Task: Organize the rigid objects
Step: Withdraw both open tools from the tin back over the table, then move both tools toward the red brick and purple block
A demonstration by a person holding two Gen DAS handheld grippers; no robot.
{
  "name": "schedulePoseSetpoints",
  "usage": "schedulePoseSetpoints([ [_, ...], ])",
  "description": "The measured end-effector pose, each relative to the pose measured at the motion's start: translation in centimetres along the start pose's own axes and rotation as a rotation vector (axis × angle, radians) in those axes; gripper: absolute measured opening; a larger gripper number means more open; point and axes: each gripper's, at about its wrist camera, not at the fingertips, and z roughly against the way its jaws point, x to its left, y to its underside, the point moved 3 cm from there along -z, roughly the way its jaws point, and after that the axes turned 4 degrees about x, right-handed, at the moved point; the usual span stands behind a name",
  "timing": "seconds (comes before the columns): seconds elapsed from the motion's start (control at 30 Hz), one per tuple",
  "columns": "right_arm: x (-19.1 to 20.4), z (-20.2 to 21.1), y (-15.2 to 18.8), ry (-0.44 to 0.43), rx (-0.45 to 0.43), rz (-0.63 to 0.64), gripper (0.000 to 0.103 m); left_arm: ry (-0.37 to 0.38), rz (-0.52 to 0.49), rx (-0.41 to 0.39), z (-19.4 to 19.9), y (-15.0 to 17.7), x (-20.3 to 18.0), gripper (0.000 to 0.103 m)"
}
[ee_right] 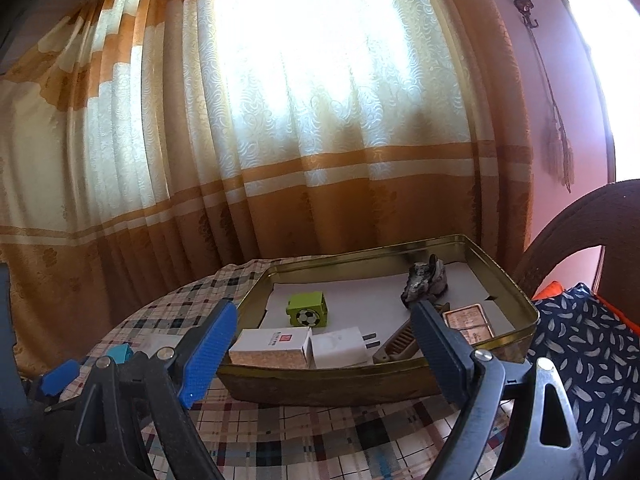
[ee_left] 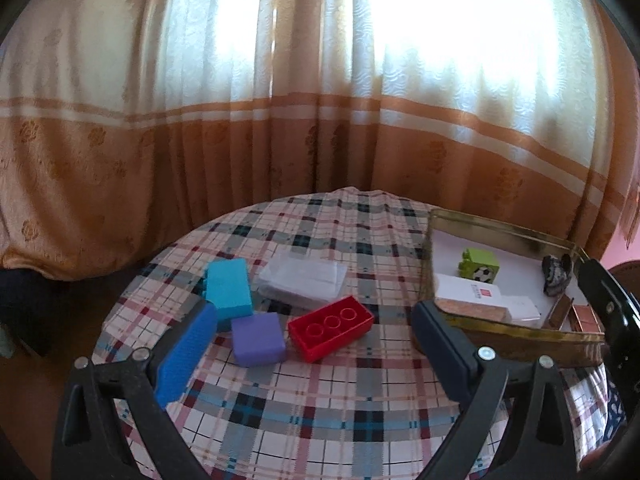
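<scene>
Nearest, the left gripper (ee_left: 314, 344) hangs over the plaid tablecloth (ee_left: 320, 420) with its jaws spread wide and nothing between the pads. Just past its fingertips lie a purple block (ee_left: 258, 338) and a red brick (ee_left: 330, 332) turned hollow side up, with a teal block (ee_left: 228, 288) and a clear plastic case (ee_left: 304, 280) behind them. The right gripper (ee_right: 322, 344) is likewise released, its fingers standing to either side of the near wall of a gold tin tray (ee_right: 320, 384), gripping nothing. Inside the tray sit a white box (ee_right: 272, 346), a white charger (ee_right: 340, 346), a comb (ee_right: 400, 346), a green football cube (ee_right: 307, 312) and a dark stone (ee_right: 424, 284). Farthest back hangs an orange curtain (ee_right: 280, 140).
</scene>
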Motion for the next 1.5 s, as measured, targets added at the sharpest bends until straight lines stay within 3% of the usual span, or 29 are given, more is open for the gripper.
schedulePoseSetpoints([
  [0.3,1.1,0.2,0.4,-0.039,0.012,-0.002,0.09,-0.009,0.001,0.017,-0.3,0.0,0.4,0.099],
  [0.47,1.8,-0.3,0.6,-0.056,0.037,0.007,0.09,-0.058,-0.02,0.01,-0.3,-0.2,1.4,0.099],
  [0.73,2.5,-0.3,0.7,-0.078,0.032,0.001,0.09,-0.07,0.05,0.043,-1.1,-0.4,3.7,0.099],
  [0.97,3.6,-0.5,0.9,-0.105,0.037,0.005,0.09,-0.134,0.001,-0.008,-0.6,-0.9,4.0,0.099],
  [1.13,4.5,-0.4,0.9,-0.113,0.035,0.033,0.09,-0.134,0.043,0.009,-1.2,-1.2,5.5,0.099],
  [1.37,5.4,-2.2,1.1,-0.154,0.124,0.041,0.09,-0.231,0.08,0.009,-1.9,-1.7,8.8,0.099],
  [1.5,6.9,-3.5,1.6,-0.195,0.198,0.07,0.09,-0.201,0.197,0.084,-3.2,-1.2,11.3,0.099],
])
